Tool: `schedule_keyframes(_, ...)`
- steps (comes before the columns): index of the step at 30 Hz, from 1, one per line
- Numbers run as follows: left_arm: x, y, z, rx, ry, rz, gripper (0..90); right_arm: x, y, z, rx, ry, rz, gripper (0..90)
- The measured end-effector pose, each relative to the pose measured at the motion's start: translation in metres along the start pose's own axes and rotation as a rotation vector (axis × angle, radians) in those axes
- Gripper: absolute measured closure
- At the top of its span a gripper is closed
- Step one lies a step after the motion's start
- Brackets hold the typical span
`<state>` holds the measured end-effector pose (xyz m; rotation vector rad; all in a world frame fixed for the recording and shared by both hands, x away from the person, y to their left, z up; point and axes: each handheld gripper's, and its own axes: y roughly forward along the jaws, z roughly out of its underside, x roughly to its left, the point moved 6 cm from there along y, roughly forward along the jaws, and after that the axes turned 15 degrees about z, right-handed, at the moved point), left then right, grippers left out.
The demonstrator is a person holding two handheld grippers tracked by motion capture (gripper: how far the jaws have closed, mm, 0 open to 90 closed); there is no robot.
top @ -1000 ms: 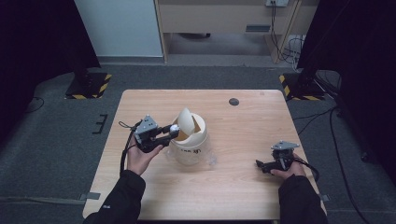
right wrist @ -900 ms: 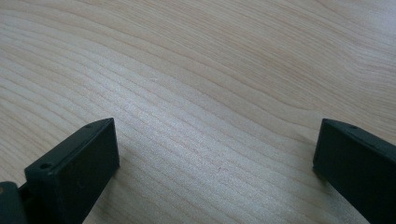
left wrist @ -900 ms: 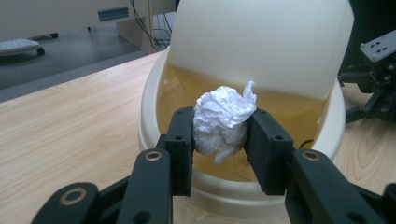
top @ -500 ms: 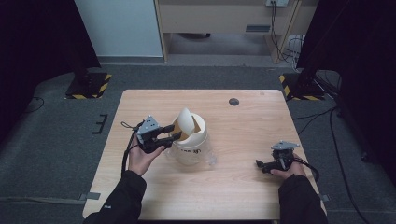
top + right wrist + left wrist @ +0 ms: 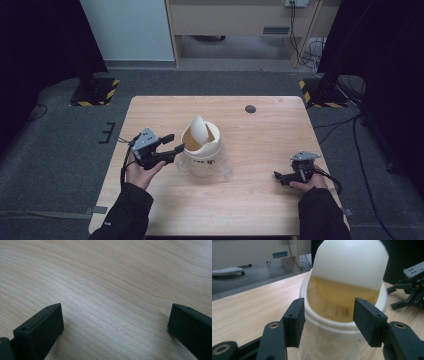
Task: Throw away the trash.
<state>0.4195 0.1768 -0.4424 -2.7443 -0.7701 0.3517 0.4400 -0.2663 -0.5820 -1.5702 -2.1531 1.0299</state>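
On the left side of the table, the left gripper sits in the person's left hand, its body lying low over the wood and its jaws pointing right toward the small white bin. The jaws have just been opening and now stand spread, with nothing pinched between them; in the high view their tips are just beside the bin's left wall, and whether they touch it cannot be told. In the left gripper view the two black jaws frame the bin's rim from in front without pressing on it.

The bin stands upright near the middle of the table. Its white swing lid is tilted up on edge, leaving the mouth open, and the left gripper view shows a yellowish inside wall under the raised lid. A clear plastic liner hangs out around the lower body of the bin and spreads onto the wood to its right.

Farther back, right of the bin, a small dark round disc lies in the tabletop near the far edge.

On the right, well apart from the bin, the right gripper rests on the table in the person's right hand, pointing left. In the right gripper view its jaws are spread wide over bare wood grain, holding nothing.
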Motion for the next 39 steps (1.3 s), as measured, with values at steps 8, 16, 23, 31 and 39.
schedule_keyframes(8, 0.017, -0.02, 0.04, 0.088, -0.046, -0.085, 34.7, 0.0, 0.0, 0.0, 0.0, 0.0, 0.0, 0.5)
schedule_keyframes(16, 0.027, -0.026, 0.077, 0.22, -0.115, -0.124, 23.9, 0.0, 0.0, 0.0, -0.001, 0.002, -0.001, 0.5)
schedule_keyframes(23, 0.04, -0.041, 0.11, 0.333, -0.193, -0.18, 17.5, 0.001, 0.0, 0.0, -0.001, 0.003, 0.0, 0.5)
schedule_keyframes(31, 0.054, -0.04, 0.133, 0.452, -0.223, -0.224, 13.0, 0.001, 0.0, 0.0, 0.0, 0.004, 0.0, 0.5)
schedule_keyframes(39, 0.054, -0.034, 0.141, 0.502, -0.218, -0.216, 8.1, 0.001, 0.0, 0.0, 0.0, 0.004, 0.0, 0.5)
